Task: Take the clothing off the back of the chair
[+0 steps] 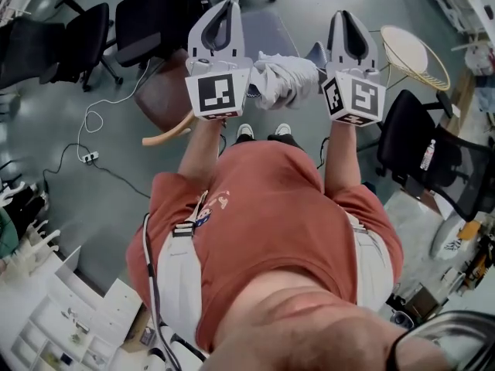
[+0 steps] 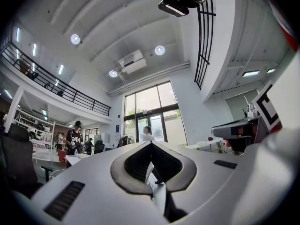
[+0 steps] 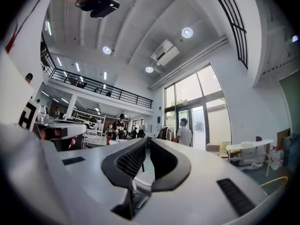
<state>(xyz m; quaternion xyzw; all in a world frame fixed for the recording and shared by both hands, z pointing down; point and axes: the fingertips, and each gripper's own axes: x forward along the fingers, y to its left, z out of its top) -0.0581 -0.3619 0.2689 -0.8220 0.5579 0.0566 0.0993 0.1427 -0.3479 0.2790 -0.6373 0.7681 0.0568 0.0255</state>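
The left hand-held gripper (image 1: 227, 8) and the right hand-held gripper (image 1: 345, 15) are held out side by side in front of the person, and both are clamped on the same white clothing (image 1: 285, 79). In the left gripper view the jaws (image 2: 151, 144) meet at their tips with a strip of the white cloth (image 2: 149, 170) pinched between them. In the right gripper view the jaws (image 3: 146, 142) are closed over a fold of it (image 3: 140, 179).

In the head view, two black chairs (image 1: 155, 18) stand on the grey floor (image 1: 46, 130) at ten o'clock from the clothing. The brown chair (image 1: 164, 91) with a pale wooden arm lies at nine o'clock, just beside the left hand-held gripper. Another black chair (image 1: 421, 141) sits at four o'clock. The clothing hangs bunched between the two marker cubes, clear of the brown chair's back and at twelve o'clock from the person's shoes (image 1: 246, 131). A round wire basket (image 1: 414, 52) stands at two o'clock, and a white cable (image 1: 93, 118) trails at eight o'clock.
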